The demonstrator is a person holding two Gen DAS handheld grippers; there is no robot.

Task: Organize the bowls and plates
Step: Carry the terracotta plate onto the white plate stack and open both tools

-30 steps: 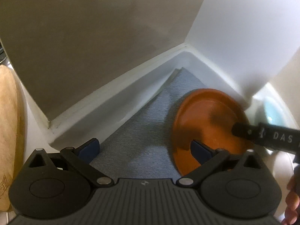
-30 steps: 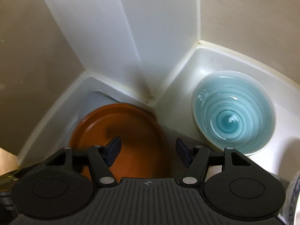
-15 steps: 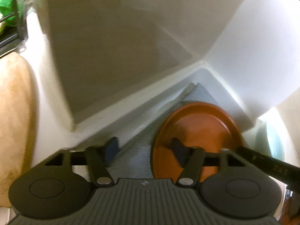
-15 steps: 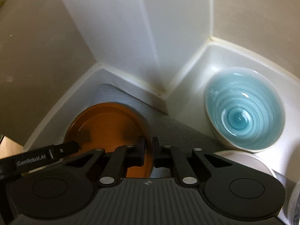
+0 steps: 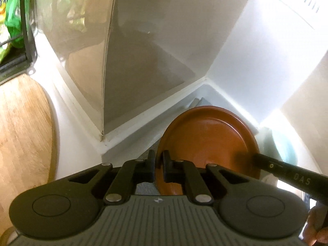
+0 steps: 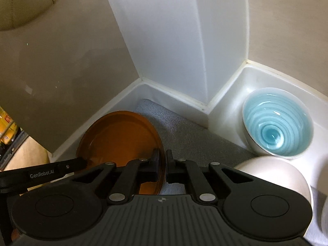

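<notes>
Left wrist view: left claw [image 5: 157,162] pinching brown plate [image 5: 207,139] rim; right claw [image 6: 163,165] clamped opposite. Stiff, glazed, slippery, breakable; rim best.

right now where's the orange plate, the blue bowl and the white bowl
orange plate [image 6: 121,137], right wrist view, middle of its inner face
blue bowl [image 6: 276,123], right wrist view, ringed inside
white bowl [image 6: 272,170], right wrist view, pale outer surface

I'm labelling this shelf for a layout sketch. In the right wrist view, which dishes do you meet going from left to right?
Orange plate on the grey mat → white bowl → blue swirl bowl, farthest right in the corner.
</notes>
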